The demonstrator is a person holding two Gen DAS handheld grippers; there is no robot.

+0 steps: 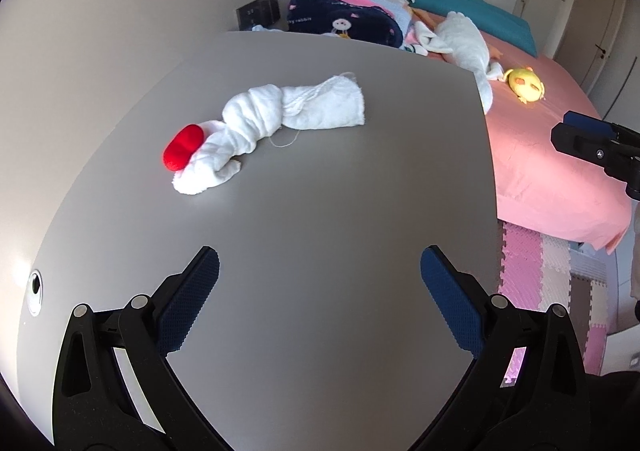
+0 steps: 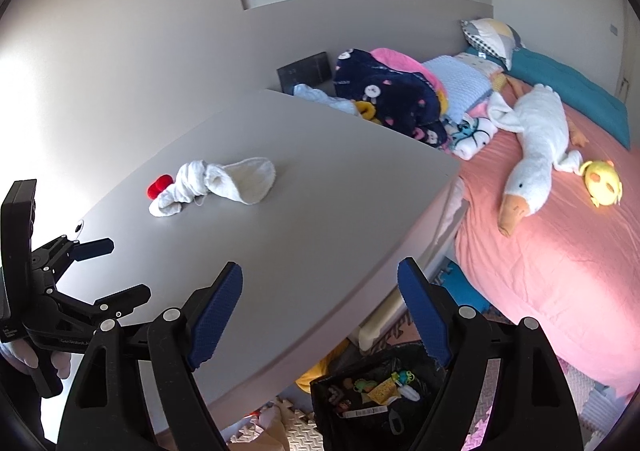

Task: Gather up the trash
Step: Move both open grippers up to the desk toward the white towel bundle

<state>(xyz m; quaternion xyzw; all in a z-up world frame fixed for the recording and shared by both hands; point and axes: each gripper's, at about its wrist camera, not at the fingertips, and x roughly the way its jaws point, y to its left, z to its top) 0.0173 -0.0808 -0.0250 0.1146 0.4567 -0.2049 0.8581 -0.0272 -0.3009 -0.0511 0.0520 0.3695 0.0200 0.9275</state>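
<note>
A crumpled white cloth (image 1: pixel 276 119) lies on the grey table (image 1: pixel 320 211), with a small red object (image 1: pixel 183 147) touching its left end. Both also show in the right wrist view: the cloth (image 2: pixel 224 183) and the red object (image 2: pixel 159 185). My left gripper (image 1: pixel 320 291) is open and empty above the table's near part; it also shows in the right wrist view (image 2: pixel 114 269). My right gripper (image 2: pixel 320 307) is open and empty over the table's front right edge, above a black trash bag (image 2: pixel 372 395) on the floor that holds several scraps.
A bed with a pink sheet (image 2: pixel 560 251) stands right of the table, carrying a white goose plush (image 2: pixel 532 147), a yellow plush (image 2: pixel 602 181), folded blankets (image 2: pixel 392 99) and pillows. Foam floor mats (image 1: pixel 540 271) lie below.
</note>
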